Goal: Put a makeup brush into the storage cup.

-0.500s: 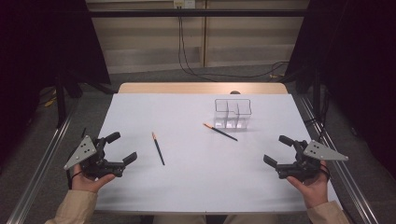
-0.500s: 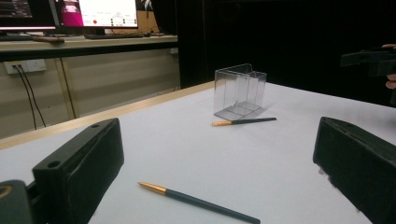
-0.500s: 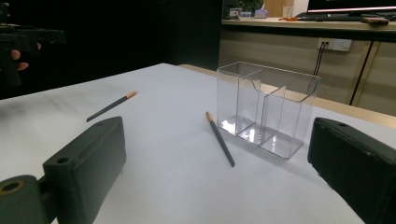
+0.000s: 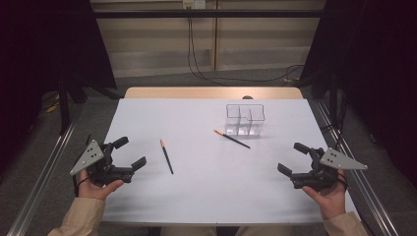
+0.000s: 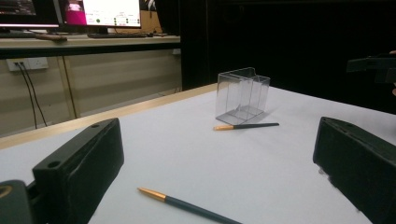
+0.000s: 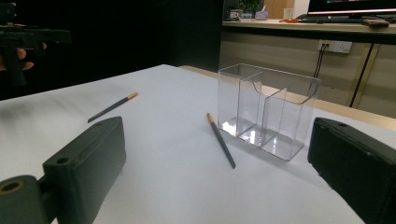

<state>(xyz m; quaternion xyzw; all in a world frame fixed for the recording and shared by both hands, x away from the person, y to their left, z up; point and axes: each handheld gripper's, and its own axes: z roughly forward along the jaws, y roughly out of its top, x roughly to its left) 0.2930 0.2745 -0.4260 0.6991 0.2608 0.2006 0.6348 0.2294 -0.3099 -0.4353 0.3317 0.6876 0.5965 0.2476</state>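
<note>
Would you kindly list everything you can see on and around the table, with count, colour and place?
Pencils: 2, dark with orange ends; one lying left of centre, one lying just in front of the holder.
Clear holder: 1, transparent, with compartments, empty, standing right of centre toward the far edge.
Table: 1, white top, wooden strip at the far edge.
Cables: black, on the floor and wall behind the table.
Monitors: lit, on a desk in the background.
Left gripper: 1, black, open, held over the near left edge.
Right gripper: 1, black, open, held over the near right edge.
</note>
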